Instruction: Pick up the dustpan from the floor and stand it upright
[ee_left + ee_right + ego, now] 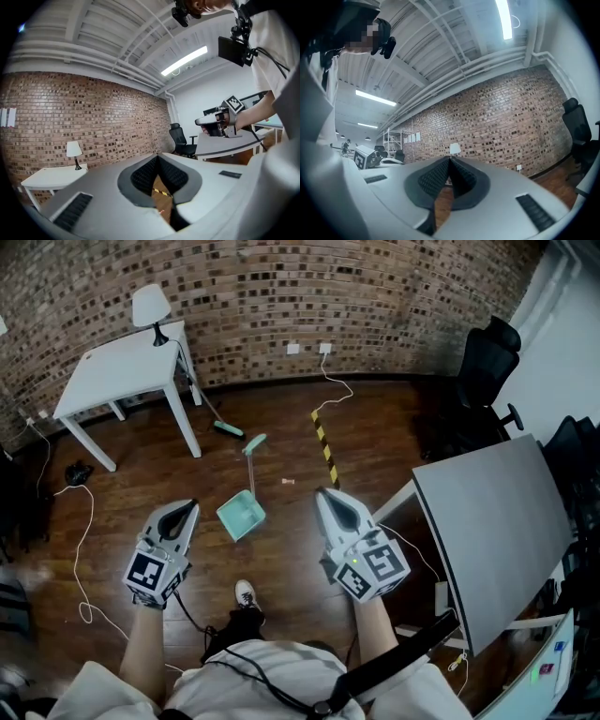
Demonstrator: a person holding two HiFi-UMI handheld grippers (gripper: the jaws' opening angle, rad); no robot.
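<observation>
Dustpan, teal and long-handled, lies flat on the wooden floor, its pan toward the person and its handle pointing away at the brick wall. It sits between the two hand-held tools and a little beyond their tips, touched by neither.

The left gripper is held out level on the near left, its jaws clenched together with nothing between the ribbed pads, as its own view confirms. The right gripper is held out on the near right, likewise pressed closed and empty in its own view. Each tool appears in the other's camera: the right gripper at the far right of the left gripper view, and the left gripper's marker cube at the left of the right gripper view.

Farther off, a broom with a teal head rests on the floor beside a white table, which carries a lamp at its far corner. A yellow-and-black strip runs across the boards to the right of the dustpan, with a small scrap just near it. A black office chair stands at the far right, a grey desk on the near right. A white cable trails along the left, and one shoe shows below the dustpan.
</observation>
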